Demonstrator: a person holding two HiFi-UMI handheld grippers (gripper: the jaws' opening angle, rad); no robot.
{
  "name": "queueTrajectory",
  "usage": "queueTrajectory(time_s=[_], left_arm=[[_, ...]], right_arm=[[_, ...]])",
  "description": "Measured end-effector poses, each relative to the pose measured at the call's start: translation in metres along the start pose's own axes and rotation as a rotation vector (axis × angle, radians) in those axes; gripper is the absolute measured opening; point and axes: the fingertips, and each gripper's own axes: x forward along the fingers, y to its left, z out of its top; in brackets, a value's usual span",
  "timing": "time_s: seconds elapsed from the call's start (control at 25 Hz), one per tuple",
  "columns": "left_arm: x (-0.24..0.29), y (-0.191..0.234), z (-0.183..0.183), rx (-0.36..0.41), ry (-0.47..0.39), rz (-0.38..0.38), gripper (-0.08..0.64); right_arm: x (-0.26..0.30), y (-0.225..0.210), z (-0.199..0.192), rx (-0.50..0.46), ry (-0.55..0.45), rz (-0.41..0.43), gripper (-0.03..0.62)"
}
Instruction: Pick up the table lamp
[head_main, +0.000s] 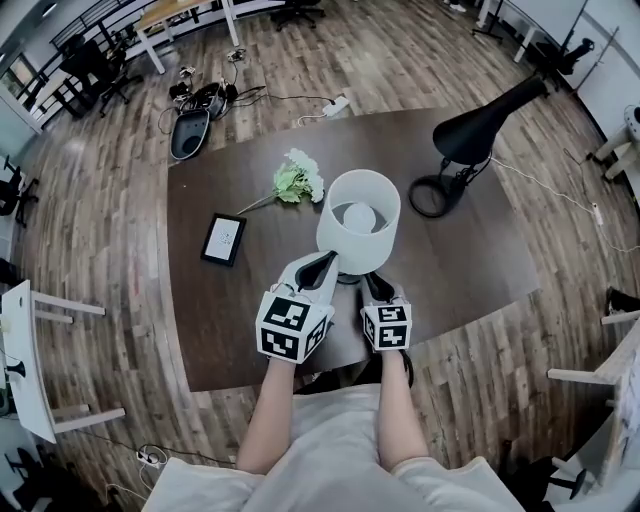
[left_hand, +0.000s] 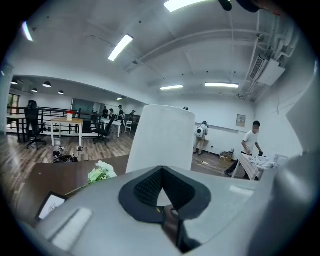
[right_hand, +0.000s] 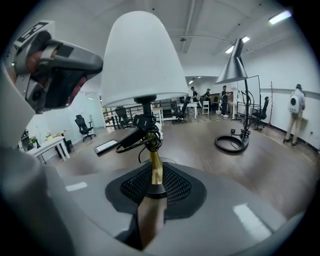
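The table lamp has a white shade (head_main: 358, 215) (left_hand: 160, 140) (right_hand: 140, 60) on a thin brass stem (right_hand: 155, 170) wrapped with a black cord. My right gripper (head_main: 374, 286) (right_hand: 155, 194) is shut on that stem, just under the shade; the lamp's foot is hidden below the jaws. My left gripper (head_main: 322, 265) (left_hand: 161, 206) points at the shade from the left, jaws together with nothing seen between them. It shows at the upper left of the right gripper view (right_hand: 55, 70), beside the shade. The lamp stands upright over the dark table (head_main: 250, 350).
A black desk lamp (head_main: 470, 135) (right_hand: 235, 95) with a ring base stands at the table's far right. White-green flowers (head_main: 297, 180) (left_hand: 100, 172) and a framed picture (head_main: 224, 238) (right_hand: 106, 146) lie to the left. Chairs, desks and people are farther off.
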Motion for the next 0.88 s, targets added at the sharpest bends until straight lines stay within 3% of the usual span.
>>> queueTrajectory(time_s=[0.12,0.28,0.36,0.64,0.88], left_arm=[[0.0,-0.001,0.0,0.007,0.003,0.013,0.0],[-0.005,-0.001,0.0,-0.02,-0.004,0.048,0.0],[-0.008,-0.002,0.002,-0.042,-0.001,0.067,0.0],[-0.006,0.0,0.008,-0.058,-0.002,0.136,0.0],[-0.001,0.006,0.008,-0.034,0.008,0.151,0.0]], right_arm=[[0.026,-0.006,-0.003,-0.026,0.006,0.023,0.152],[0.059,-0.002,0.004,-0.086,0.014,0.056,0.306],[0.068,0.002,0.012,-0.128,-0.002,0.069,0.338],[0.093,0.014,0.034,-0.174,-0.086,0.035,0.295],[0.116,0.018,0.024,-0.176,-0.043,0.039,0.169]])
